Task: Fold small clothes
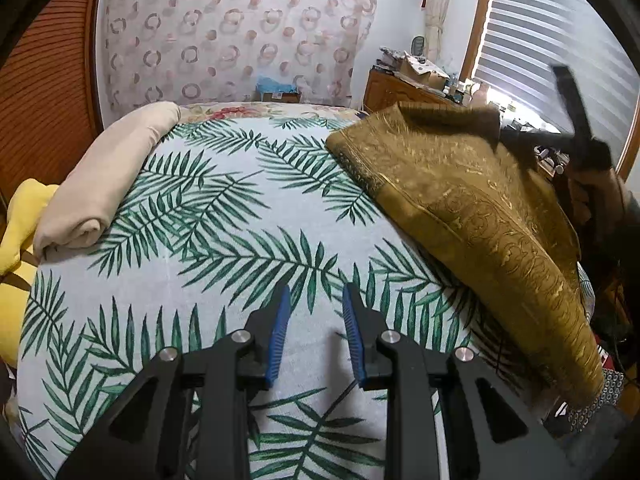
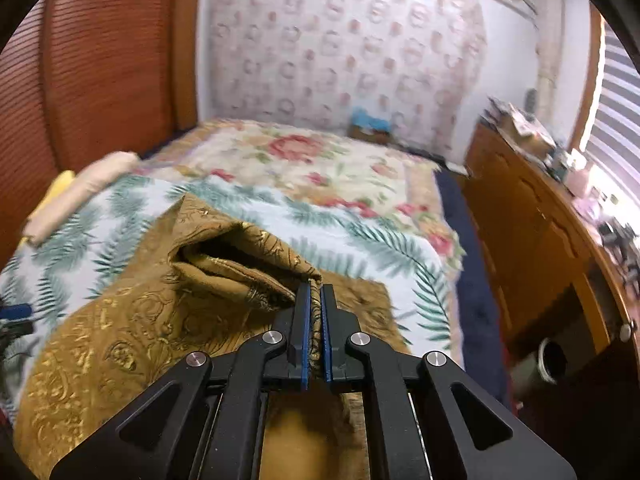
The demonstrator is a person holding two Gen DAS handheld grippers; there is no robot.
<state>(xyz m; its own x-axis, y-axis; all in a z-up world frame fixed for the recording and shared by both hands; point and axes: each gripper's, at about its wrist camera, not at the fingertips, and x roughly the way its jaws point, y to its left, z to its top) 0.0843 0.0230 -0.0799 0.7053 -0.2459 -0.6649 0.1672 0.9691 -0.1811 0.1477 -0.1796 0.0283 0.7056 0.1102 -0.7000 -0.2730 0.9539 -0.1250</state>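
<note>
Palm-print bedspread (image 1: 208,240): gold cloth (image 1: 472,208) lengthwise, right tongs (image 2: 316,286) pinching it, left tongs (image 1: 316,300) parted, empty.

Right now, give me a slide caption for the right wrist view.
Right gripper shut on a lifted edge of the gold patterned cloth above the palm-leaf bedspread.

The left wrist camera rode just behind the left gripper (image 1: 316,300), tipped down and close over the palm-leaf bedspread (image 1: 208,248), facing the far ring-patterned curtain (image 1: 236,32). The right wrist camera sat behind the right gripper (image 2: 316,300), also angled down, close to the gold patterned cloth (image 2: 120,340). Both views shared that bedspread, cloth, curtain, the rolled cream blanket (image 1: 104,184) at left and the wooden dresser (image 2: 528,248) at right.
</note>
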